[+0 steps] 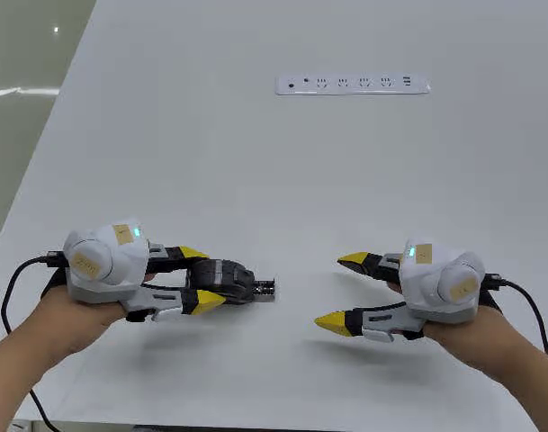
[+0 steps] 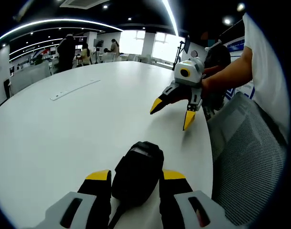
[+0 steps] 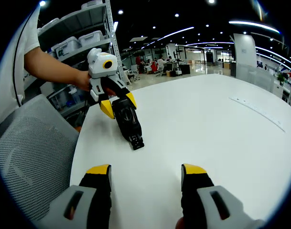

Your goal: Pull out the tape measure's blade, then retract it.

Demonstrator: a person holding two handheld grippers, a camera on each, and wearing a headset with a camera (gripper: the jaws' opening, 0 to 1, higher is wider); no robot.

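A black tape measure (image 1: 227,281) lies on the white table (image 1: 282,171) with its blade tip pointing right. My left gripper (image 1: 200,277) is shut on its body, yellow fingertips on either side. In the left gripper view the tape measure (image 2: 138,171) sits between the jaws of my left gripper (image 2: 135,175). My right gripper (image 1: 345,290) hovers open to the right, apart from the blade tip, with nothing between its fingers. From the right gripper view, the tape measure (image 3: 128,122) lies ahead of my right gripper (image 3: 146,170), held by the left gripper (image 3: 117,104).
A white power strip (image 1: 352,85) lies at the far side of the table. A grey mesh chair (image 3: 30,152) stands beside the table's near edge. Shelving and people show in the room behind.
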